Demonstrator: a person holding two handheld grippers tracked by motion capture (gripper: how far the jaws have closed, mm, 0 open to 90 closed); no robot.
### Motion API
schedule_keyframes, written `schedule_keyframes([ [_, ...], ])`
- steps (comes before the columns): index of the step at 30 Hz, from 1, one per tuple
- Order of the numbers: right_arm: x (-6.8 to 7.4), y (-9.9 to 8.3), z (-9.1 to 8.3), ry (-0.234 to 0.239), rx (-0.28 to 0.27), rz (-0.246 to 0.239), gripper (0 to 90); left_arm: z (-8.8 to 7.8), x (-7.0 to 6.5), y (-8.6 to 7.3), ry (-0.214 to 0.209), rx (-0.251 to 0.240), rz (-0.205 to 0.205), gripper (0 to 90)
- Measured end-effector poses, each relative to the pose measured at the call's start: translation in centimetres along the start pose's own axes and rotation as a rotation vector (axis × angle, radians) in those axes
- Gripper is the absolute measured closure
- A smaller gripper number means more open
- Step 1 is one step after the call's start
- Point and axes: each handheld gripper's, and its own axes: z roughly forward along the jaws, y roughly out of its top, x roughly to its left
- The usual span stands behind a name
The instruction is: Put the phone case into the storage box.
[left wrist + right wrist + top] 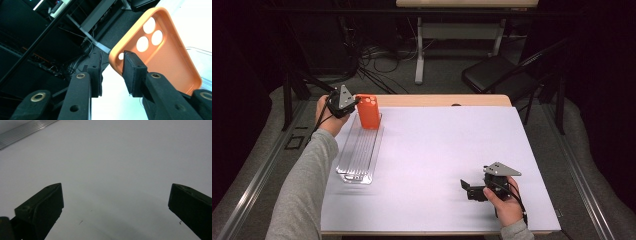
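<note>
An orange phone case [368, 112] with round camera holes stands upright at the far end of a clear ribbed tray [358, 156]. My left gripper [353, 103] sits at the case's upper left corner, at the table's far left. In the left gripper view the jaws of that gripper [112, 58] stand a little apart. The case [160, 52] rises just past the right jaw, its corner edge showing in the gap, with no pad pressing on it. My right gripper [470, 190] rests low at the table's near right, open wide over bare white surface [116, 192].
The white table top [447, 145] stretches between the two hands. A black folding chair [492, 75] and a table leg with cables on the floor stand beyond the far edge. The tray's ribbed edge [22, 131] appears at the top left of the right gripper view.
</note>
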Motion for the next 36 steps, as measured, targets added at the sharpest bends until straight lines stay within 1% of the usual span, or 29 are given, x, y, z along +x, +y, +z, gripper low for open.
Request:
schedule_keyframes([
  [2,0.0,0.0,0.0,-0.002,-0.003,0.001,0.0,0.0,0.1,0.0,0.007,0.001,-0.002,65.6],
  [6,0.0,0.0,0.0,-0.003,-0.005,0.002,0.0,-0.1,0.2,-0.1,0.011,0.007,-0.026,61.7],
  [7,-0.1,0.0,0.0,-0.002,-0.003,-0.004,0.0,-0.1,0.3,-0.1,0.012,0.009,-0.03,60.4],
  [9,-0.1,0.0,0.1,-0.001,-0.002,-0.002,0.0,-0.2,0.3,-0.2,0.013,0.007,-0.036,57.7],
  [12,-0.1,0.0,0.1,-0.002,-0.001,-0.002,0.0,-0.2,0.4,-0.2,0.009,-0.003,-0.061,53.2],
  [14,0.0,0.0,0.1,-0.002,-0.001,-0.001,0.0,-0.3,0.4,-0.2,0.01,-0.01,-0.068,50.0],
  [16,0.0,0.0,0.1,-0.001,-0.003,0.001,0.0,-0.4,0.5,-0.1,0.013,-0.011,-0.064,48.3],
  [21,-0.1,0.0,0.1,0.0,-0.005,-0.002,0.0,-0.9,0.7,0.0,0.022,-0.014,-0.065,46.0],
  [22,-0.1,0.0,0.0,0.0,-0.003,0.0,0.0,-0.9,0.7,-0.1,0.018,-0.015,-0.058,45.5],
  [25,-0.1,0.0,0.1,-0.001,-0.008,0.0,0.0,-1.1,0.7,-0.1,0.003,-0.023,-0.055,44.4],
  [27,-0.1,0.0,0.0,-0.001,-0.008,0.001,0.0,-1.3,0.8,-0.1,0.005,-0.025,-0.044,44.4],
  [30,-0.1,0.0,0.0,-0.001,-0.009,0.0,0.0,-1.7,0.8,0.1,0.001,-0.038,-0.069,44.6],
  [32,-0.1,0.0,0.0,-0.001,-0.01,0.0,0.0,-1.9,0.8,0.2,-0.007,-0.048,-0.095,45.3],
  [33,-0.1,0.0,0.0,-0.001,-0.01,-0.001,0.0,-2.0,0.8,0.3,-0.008,-0.049,-0.095,45.8],
  [36,-0.1,0.0,0.0,0.0,-0.01,0.0,0.0,-2.3,0.7,0.5,-0.006,-0.041,-0.11,45.8],
])
